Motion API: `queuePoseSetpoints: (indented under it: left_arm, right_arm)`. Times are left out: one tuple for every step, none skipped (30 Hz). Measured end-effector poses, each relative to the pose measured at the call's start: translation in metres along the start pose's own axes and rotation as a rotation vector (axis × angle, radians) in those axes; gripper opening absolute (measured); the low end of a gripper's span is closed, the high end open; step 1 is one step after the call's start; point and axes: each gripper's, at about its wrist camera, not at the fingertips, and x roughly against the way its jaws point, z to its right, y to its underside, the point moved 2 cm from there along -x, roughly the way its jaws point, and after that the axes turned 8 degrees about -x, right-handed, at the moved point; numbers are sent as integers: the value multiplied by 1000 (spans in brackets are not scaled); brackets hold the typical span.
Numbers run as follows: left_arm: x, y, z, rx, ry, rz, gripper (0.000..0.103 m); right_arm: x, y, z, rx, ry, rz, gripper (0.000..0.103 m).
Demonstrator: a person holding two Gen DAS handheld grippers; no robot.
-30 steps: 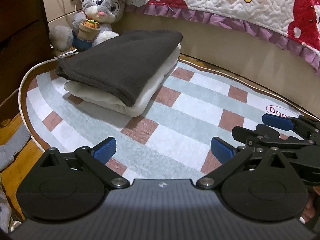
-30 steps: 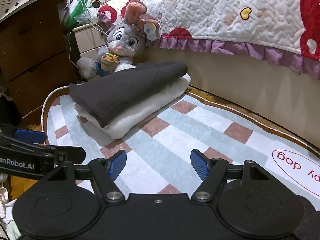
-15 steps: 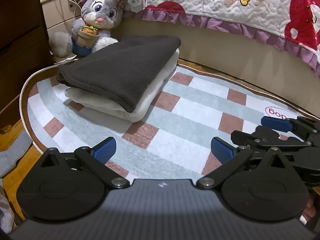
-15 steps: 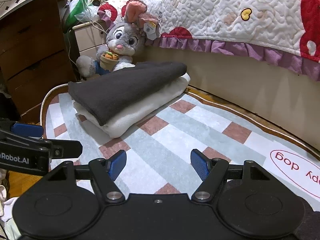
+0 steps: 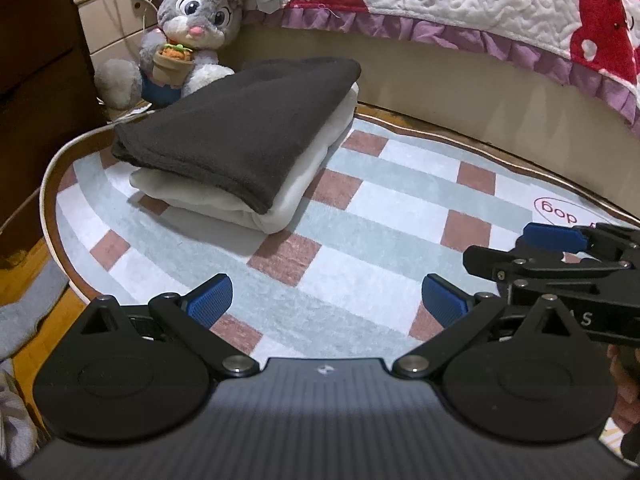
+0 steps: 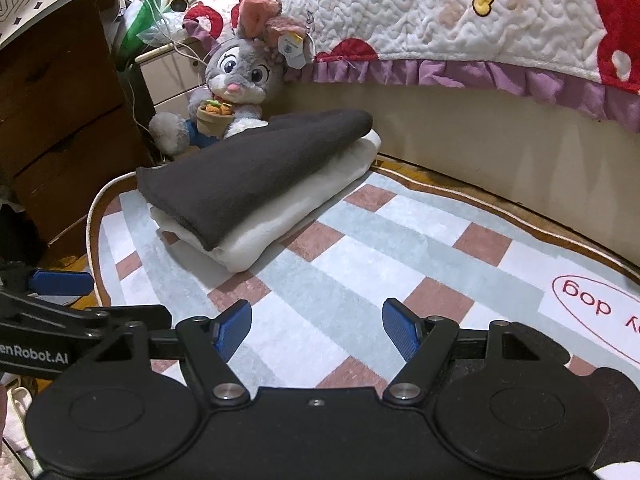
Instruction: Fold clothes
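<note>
A folded dark grey garment lies on top of a folded white garment, stacked at the far left of a checked rug. My left gripper hovers open over the rug, well short of the stack, with nothing between its blue pads. My right gripper is also open and empty, above the rug's near part. Each gripper shows at the edge of the other's view.
A grey plush rabbit sits behind the stack against the bed base. A quilted bedspread with a purple frill hangs above. Dark wooden drawers stand at the left. Bare wood floor borders the rug.
Both grippers have drawn back and tilted a little, so the stack sits slightly farther and higher in view. The garments have not moved.
</note>
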Motion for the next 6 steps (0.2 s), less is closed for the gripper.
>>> queuePoseSetpoints:
  left_arm:
    - [0,0,0,-1,4,0,103]
    - [0,0,0,-1,6,-1,103]
    - [0,0,-1,1,7,-4,103]
    - [0,0,-1,2,10,-7,103]
    - [0,0,-1,3,14,-11,103]
    - [-1,1,-2,3,20,-15,103]
  right_arm:
    - [0,-1,0,8,2,0,77]
    - [1,-3,-1,19,4,2,77]
    - [1,-5,-2,30,9,5,77]
    - [2,-6,-3,40,13,9,78]
    - [2,-8,-4,45,16,12,78]
    - [3,-10,-5,49,19,15,78]
